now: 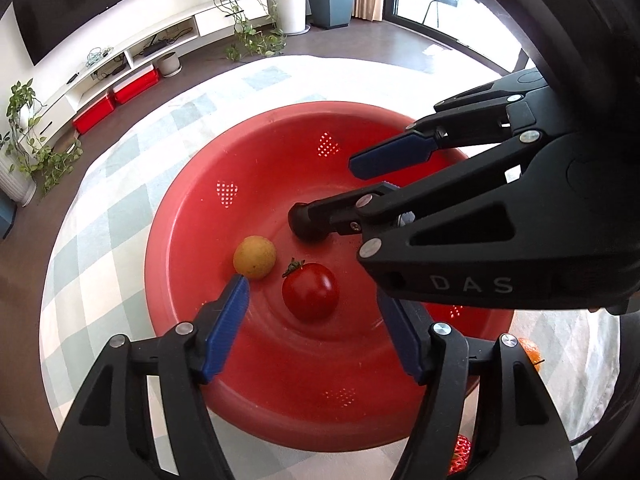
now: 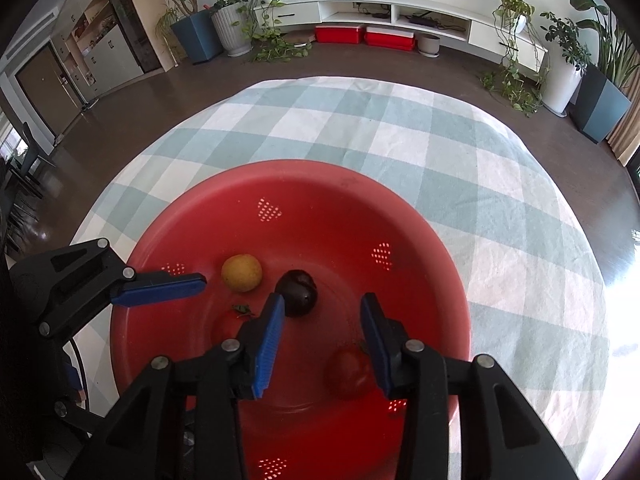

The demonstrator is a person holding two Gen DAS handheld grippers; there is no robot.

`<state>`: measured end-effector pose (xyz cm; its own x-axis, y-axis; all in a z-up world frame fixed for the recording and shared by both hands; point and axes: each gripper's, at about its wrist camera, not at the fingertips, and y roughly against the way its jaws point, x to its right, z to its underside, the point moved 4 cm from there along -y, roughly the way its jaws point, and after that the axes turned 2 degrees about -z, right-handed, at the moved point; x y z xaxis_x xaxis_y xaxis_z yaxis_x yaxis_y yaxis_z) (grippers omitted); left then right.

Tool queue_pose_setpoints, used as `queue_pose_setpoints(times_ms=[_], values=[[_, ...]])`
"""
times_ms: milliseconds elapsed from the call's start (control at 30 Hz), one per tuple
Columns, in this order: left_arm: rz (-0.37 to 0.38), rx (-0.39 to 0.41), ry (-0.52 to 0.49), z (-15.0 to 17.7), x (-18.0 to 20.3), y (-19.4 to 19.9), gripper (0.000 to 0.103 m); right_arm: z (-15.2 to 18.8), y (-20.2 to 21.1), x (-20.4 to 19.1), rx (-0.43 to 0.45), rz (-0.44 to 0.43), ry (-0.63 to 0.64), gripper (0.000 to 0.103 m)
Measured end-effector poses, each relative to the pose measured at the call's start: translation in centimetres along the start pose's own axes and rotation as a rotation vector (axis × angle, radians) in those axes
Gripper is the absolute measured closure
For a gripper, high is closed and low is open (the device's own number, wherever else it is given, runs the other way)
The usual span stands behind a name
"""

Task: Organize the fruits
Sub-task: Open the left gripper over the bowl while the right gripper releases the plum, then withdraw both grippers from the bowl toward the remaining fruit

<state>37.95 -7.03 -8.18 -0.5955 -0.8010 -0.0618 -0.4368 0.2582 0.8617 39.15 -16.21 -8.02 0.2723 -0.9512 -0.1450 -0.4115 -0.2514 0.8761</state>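
Checked green-white tablecloth, red colander, dark floor, both hand-held grippers released.

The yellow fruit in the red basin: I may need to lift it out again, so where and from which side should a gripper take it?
Grip the yellow fruit across its round middle, coming from above. It lies free on the red basin floor, apart from the dark plum, so the fingers should straddle it on the sides away from the plum. Its smooth roundness probably makes an off-centre pinch slip.
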Motion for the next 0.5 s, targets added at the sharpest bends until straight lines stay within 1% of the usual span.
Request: queue_pose_setpoints(times_ms=[67,133,200,233,300,333,367,400,500], values=[[-0.002,0.011,0.005,0.0,-0.1,0.6,0.038,0.0,1.2,-0.1,0.026,0.003,-0.001,0.060],[-0.004,0.036,0.013,0.1,-0.1,1.9,0.035,0.0,2.9,-0.1,0.059,-0.003,-0.011,0.058],[-0.006,0.074,0.026,0.3,-0.1,3.7,0.026,0.2,5.2,-0.3,0.110,-0.036,-0.028,0.048],[-0.005,0.097,0.033,0.5,0.0,4.7,0.024,0.5,6.6,-0.4,0.142,-0.057,-0.033,0.045],[-0.004,0.151,0.052,1.2,0.0,7.1,0.016,1.4,9.4,-0.8,0.212,-0.102,-0.039,0.031],[0.001,0.178,0.060,1.7,0.1,8.2,0.009,2.1,10.8,-1.0,0.244,-0.125,-0.042,0.028],[0.007,0.202,0.066,2.3,0.1,9.3,0.005,2.9,12.0,-1.3,0.271,-0.145,-0.045,0.024],[0.012,0.223,0.073,3.0,0.3,10.4,0.004,3.8,13.1,-1.4,0.293,-0.163,-0.049,0.020],[0.030,0.255,0.111,5.6,0.8,12.6,0.000,7.2,15.5,-2.1,0.337,-0.189,-0.064,0.018]])
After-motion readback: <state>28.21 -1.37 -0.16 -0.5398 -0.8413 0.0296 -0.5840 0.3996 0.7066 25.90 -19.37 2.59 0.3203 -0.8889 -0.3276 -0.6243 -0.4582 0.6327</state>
